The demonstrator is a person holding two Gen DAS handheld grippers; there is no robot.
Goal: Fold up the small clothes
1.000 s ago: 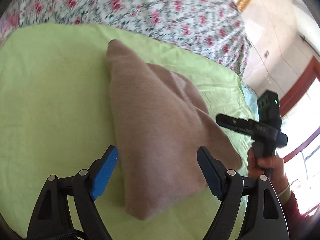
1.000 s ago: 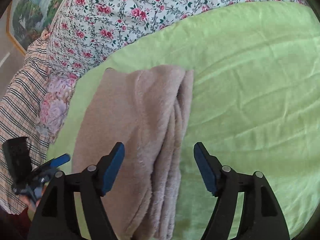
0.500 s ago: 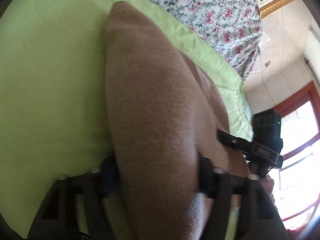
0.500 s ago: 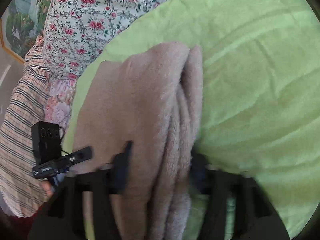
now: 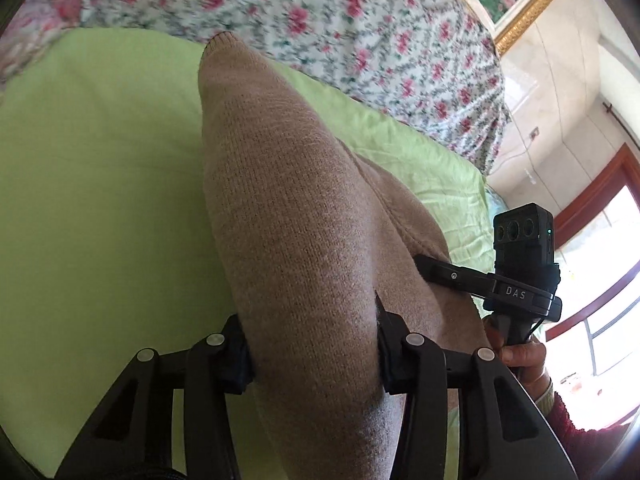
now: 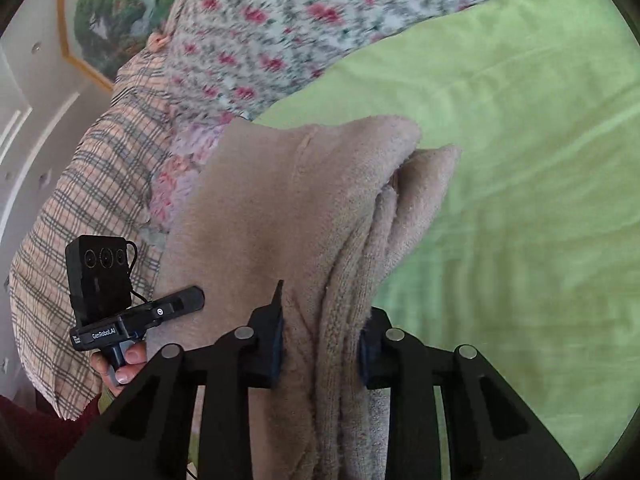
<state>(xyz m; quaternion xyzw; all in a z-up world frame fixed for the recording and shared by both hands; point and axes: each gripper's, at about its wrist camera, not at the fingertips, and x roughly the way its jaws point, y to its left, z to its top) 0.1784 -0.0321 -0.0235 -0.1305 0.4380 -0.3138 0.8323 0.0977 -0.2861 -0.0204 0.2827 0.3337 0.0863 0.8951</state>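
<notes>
A folded tan knit garment (image 5: 296, 216) lies on a light green sheet (image 5: 88, 184). My left gripper (image 5: 314, 344) is shut on its near end, which bulges up between the fingers. In the right wrist view my right gripper (image 6: 322, 344) is shut on the stacked folded edges of the same garment (image 6: 280, 208), which is raised off the green sheet (image 6: 520, 160). Each gripper shows in the other's view: the right one (image 5: 480, 280) at the garment's right side, the left one (image 6: 160, 312) at its left.
A floral bedcover (image 5: 320, 16) lies beyond the green sheet. A plaid cloth (image 6: 80, 200) lies at the left in the right wrist view. A framed picture (image 6: 104, 12) hangs on the wall, and a window with a red frame (image 5: 592, 216) is at the right.
Both grippers were open above the flat garment; they moved down onto it, closed on its near end, and have lifted that end up off the sheet.
</notes>
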